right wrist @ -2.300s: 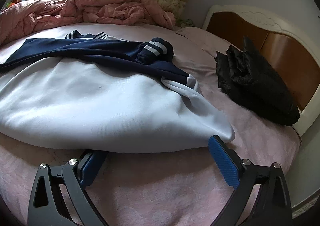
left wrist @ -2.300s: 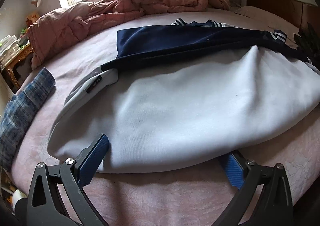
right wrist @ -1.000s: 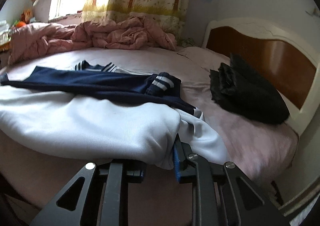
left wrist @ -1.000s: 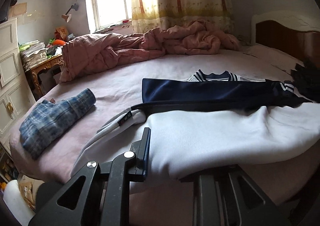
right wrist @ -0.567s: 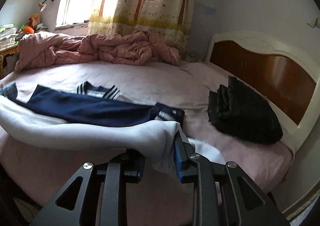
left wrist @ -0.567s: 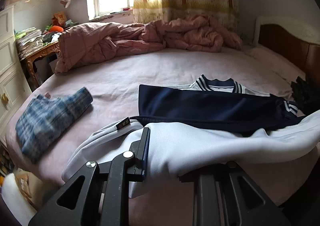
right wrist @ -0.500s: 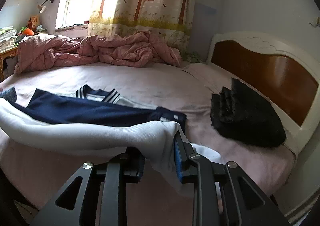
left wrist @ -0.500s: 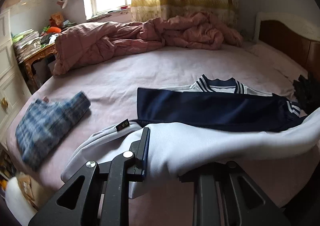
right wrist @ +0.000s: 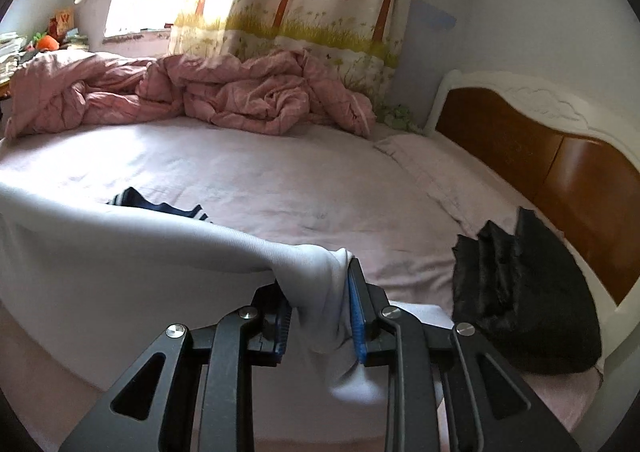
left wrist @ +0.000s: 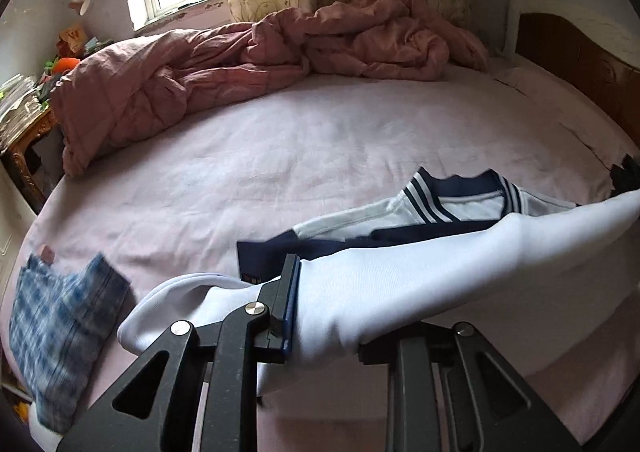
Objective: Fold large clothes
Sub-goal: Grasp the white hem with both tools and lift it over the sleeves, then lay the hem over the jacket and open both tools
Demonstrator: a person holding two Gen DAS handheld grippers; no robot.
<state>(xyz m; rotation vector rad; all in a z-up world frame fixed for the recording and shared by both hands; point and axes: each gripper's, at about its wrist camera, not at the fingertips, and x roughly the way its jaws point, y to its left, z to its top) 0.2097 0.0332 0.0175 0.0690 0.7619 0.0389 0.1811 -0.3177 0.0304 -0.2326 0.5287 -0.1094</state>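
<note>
White sweatshirt (left wrist: 420, 284) pinched between both grippers' fingers, left gripper (left wrist: 324, 316) and right gripper (right wrist: 320, 308), stretched above the bed (left wrist: 320, 140).

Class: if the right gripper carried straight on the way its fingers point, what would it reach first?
Probably the bare pink bedsheet ahead, then the crumpled pink quilt beyond. The right gripper is clamped on the white garment; depth is uncertain.

You can read only one mark here: a single letter "W" on a small card (right wrist: 64, 21) standing on the cluttered shelf at ten o'clock in your right wrist view. The dark tag on the navy garment (left wrist: 250, 277) is too blurred to read.
</note>
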